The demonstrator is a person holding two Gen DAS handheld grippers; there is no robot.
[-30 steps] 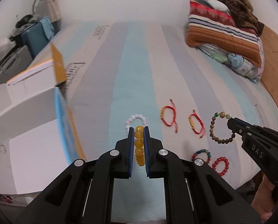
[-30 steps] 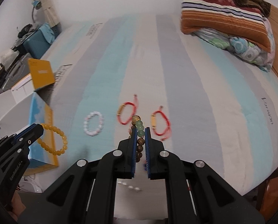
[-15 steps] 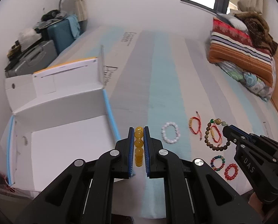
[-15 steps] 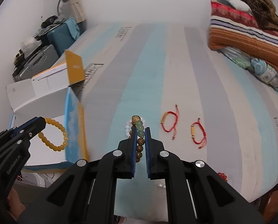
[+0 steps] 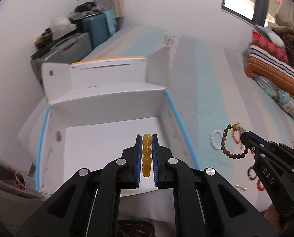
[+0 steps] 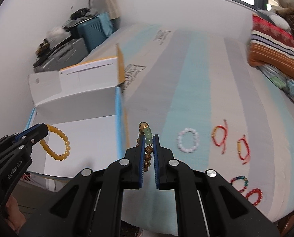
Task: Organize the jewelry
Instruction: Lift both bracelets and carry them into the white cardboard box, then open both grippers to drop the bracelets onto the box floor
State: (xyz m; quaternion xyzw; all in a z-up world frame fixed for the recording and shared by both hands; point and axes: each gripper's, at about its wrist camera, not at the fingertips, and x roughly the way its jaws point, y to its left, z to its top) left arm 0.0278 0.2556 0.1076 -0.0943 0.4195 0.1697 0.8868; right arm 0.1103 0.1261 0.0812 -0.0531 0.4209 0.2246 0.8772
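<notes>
My left gripper (image 5: 147, 138) is shut on a yellow bead bracelet (image 5: 147, 154) and holds it above the floor of an open white box (image 5: 99, 150). In the right wrist view the left gripper (image 6: 42, 130) is at the left with the yellow bracelet (image 6: 56, 146) hanging from it. My right gripper (image 6: 148, 138) is shut on a brown wooden bead bracelet (image 6: 148, 154) with green beads, above the bed's edge beside the box (image 6: 81, 138). It shows at the right in the left wrist view (image 5: 243, 136), the bracelet (image 5: 232, 144) dangling.
On the striped bed sheet (image 6: 196, 90) lie a white bead bracelet (image 6: 187, 143), two red cord bracelets (image 6: 220, 136), a multicolour bracelet (image 6: 238, 182) and a red bead bracelet (image 6: 253, 195). Folded blankets (image 6: 275, 47) lie at the far right. Suitcases (image 6: 68, 45) stand behind the box.
Both grippers have swung left with their bracelets. The left one now holds the yellow bracelet over the inside of the box; the right one has neared the box's side.
</notes>
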